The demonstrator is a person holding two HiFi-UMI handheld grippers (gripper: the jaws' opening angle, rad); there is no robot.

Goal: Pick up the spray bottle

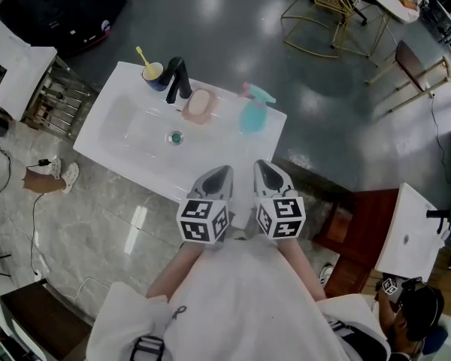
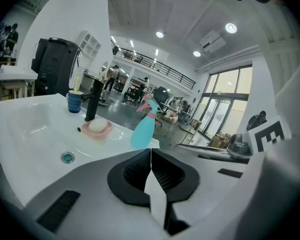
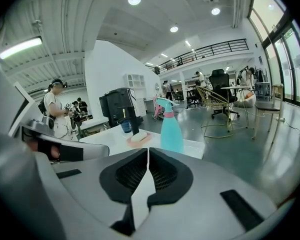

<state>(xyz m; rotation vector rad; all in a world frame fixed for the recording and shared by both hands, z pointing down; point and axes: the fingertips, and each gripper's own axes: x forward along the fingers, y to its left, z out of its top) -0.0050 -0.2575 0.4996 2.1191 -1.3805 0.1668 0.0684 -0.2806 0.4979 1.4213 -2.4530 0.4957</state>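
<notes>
I held my left gripper and my right gripper side by side over the near edge of the sink. Both pairs of jaws were pressed together along a thin seam, with nothing between the ribbed black pads. Their shells were smooth, matt grey plastic, and each carried a cube of black-and-white squares.

The spray bottle stood upright on the sink's far right corner, well apart from both grippers. It had a tapered turquoise plastic body and a pink collar and trigger. I could not tell how much liquid it held.

The sink was a glossy white rectangle with a shallow basin and a small round drain. A black, angular faucet rose at the back. Just beside the bottle lay an oval pink soap dish holding a pale, rounded bar. On the faucet's other side a dark blue cup held a yellow toothbrush. The rest of the cup's inside was too small to make out.

My forearms were mostly covered by loose white fabric.
</notes>
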